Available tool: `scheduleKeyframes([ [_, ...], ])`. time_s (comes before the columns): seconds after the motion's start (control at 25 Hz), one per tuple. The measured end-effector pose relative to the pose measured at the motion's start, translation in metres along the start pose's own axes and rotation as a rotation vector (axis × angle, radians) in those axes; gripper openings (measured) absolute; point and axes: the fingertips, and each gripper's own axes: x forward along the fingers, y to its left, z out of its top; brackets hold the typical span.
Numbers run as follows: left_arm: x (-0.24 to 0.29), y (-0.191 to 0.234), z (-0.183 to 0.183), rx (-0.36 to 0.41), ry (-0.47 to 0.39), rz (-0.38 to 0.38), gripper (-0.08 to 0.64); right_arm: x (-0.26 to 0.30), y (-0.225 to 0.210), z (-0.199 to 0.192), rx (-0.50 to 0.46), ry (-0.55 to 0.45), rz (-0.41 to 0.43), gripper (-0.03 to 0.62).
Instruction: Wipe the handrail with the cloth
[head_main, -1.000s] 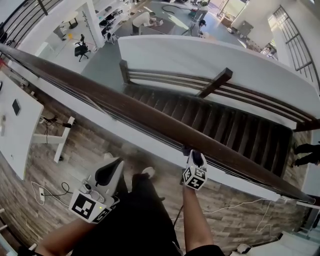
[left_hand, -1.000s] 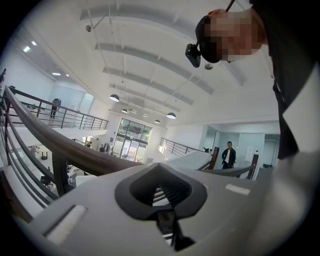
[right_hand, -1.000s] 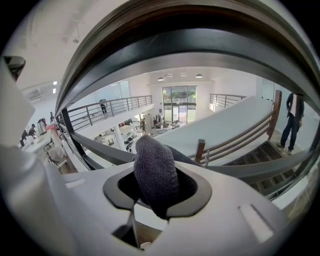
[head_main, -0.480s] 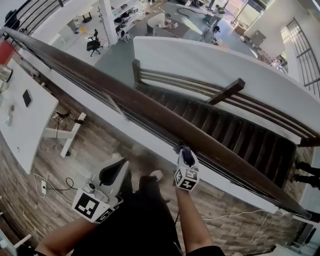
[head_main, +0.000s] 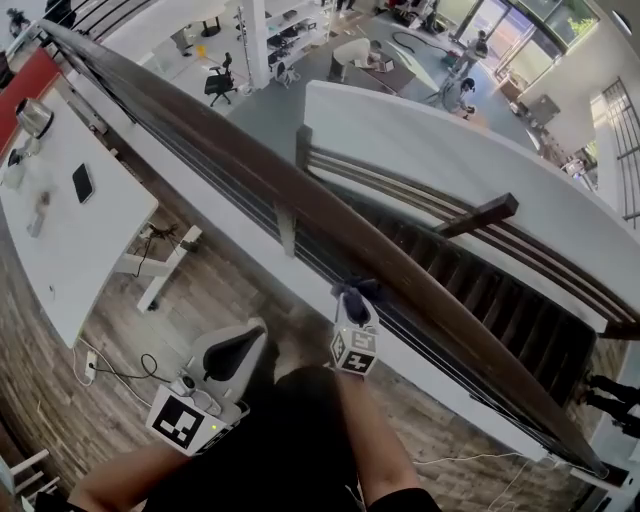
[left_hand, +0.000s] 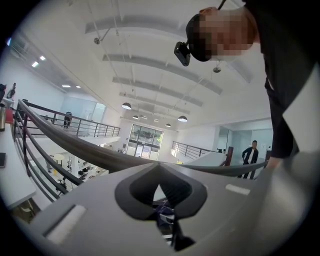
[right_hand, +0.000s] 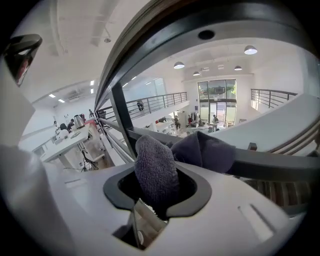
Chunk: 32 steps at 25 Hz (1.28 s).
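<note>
Right gripper view: cloth (right_hand: 156, 172) between jaws

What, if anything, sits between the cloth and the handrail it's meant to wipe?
Nothing visible. The right gripper is shut on the cloth, which already appears to lie against the handrail's near side.

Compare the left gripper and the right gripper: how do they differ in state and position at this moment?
The right gripper is shut on a dark cloth; the left gripper has its jaws together on nothing. In the head view, the right gripper is up at the handrail with the cloth against it, while the left gripper hangs low, apart from the rail, beside the person's leg. Both have grey jaws and carry a marker cube.
</note>
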Motion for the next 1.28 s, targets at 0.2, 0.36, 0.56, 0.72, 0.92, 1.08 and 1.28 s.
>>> scheduleKeyframes([
  [0.2, -0.011, 0.041, -0.020, 0.003, 0.007, 0.041, -0.002, 0.058, 0.034, 0.004, -0.032, -0.016, 0.034, 0.114],
  [0.36, -0.016, 0.066, -0.033, -0.034, 0.013, 0.066, -0.002, 0.100, 0.058, 0.015, -0.142, -0.017, 0.064, 0.114],
  [0.56, -0.025, 0.084, -0.046, -0.052, 0.020, 0.109, -0.002, 0.136, 0.064, 0.012, -0.202, 0.016, 0.081, 0.115],
  [0.72, -0.030, 0.089, -0.056, -0.045, 0.028, 0.129, -0.002, 0.153, 0.062, -0.009, -0.175, 0.068, 0.066, 0.115],
  [0.92, -0.029, 0.079, -0.065, -0.015, 0.049, 0.110, -0.002, 0.165, 0.058, -0.017, -0.240, 0.086, 0.069, 0.115],
  [1.08, -0.029, 0.079, -0.065, -0.022, 0.045, 0.129, -0.002, 0.170, 0.045, -0.026, -0.208, 0.128, 0.044, 0.115],
  [1.28, -0.024, 0.062, -0.063, -0.008, 0.043, 0.104, -0.002, 0.158, 0.030, -0.035, -0.187, 0.134, 0.058, 0.117],
])
